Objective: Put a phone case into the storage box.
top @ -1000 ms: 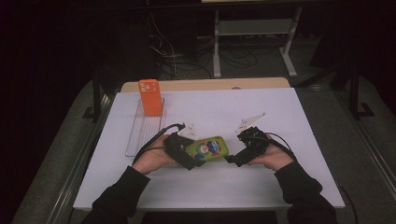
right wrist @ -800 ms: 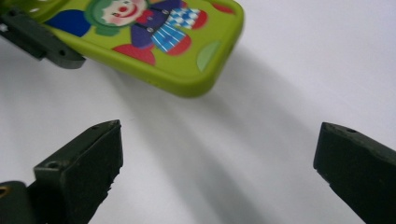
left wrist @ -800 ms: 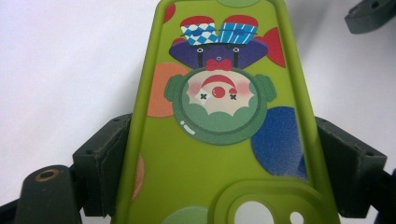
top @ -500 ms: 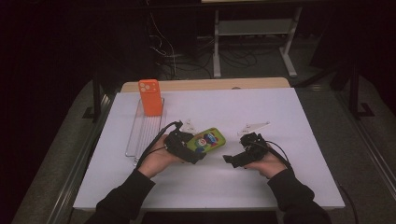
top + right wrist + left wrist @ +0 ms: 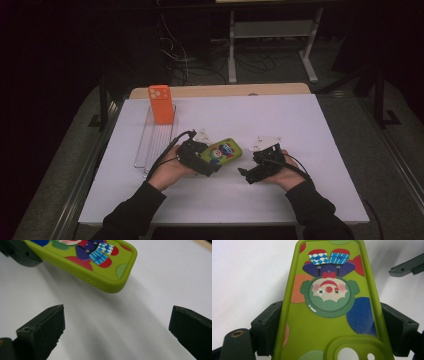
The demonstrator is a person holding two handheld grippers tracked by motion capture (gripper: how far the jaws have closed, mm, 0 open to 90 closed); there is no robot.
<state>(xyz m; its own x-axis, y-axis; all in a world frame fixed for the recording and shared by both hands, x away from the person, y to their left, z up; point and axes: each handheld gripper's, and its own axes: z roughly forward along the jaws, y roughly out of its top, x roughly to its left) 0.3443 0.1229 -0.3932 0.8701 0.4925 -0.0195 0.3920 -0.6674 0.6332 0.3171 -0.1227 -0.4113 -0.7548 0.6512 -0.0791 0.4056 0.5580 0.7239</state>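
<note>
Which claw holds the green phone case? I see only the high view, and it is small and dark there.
Observer: The left claw. In the left gripper view its two pads press on the long sides of the green phone case, near the camera hole.
Operator: Is the right claw also touching it?
Observer: No. In the right gripper view the right claw stands wide open, and the case's corner hangs beyond its tips with white table between.
Operator: Does the case lie flat on the table?
Observer: No. From the right gripper view its free end is lifted, with a shadow below it.
</note>
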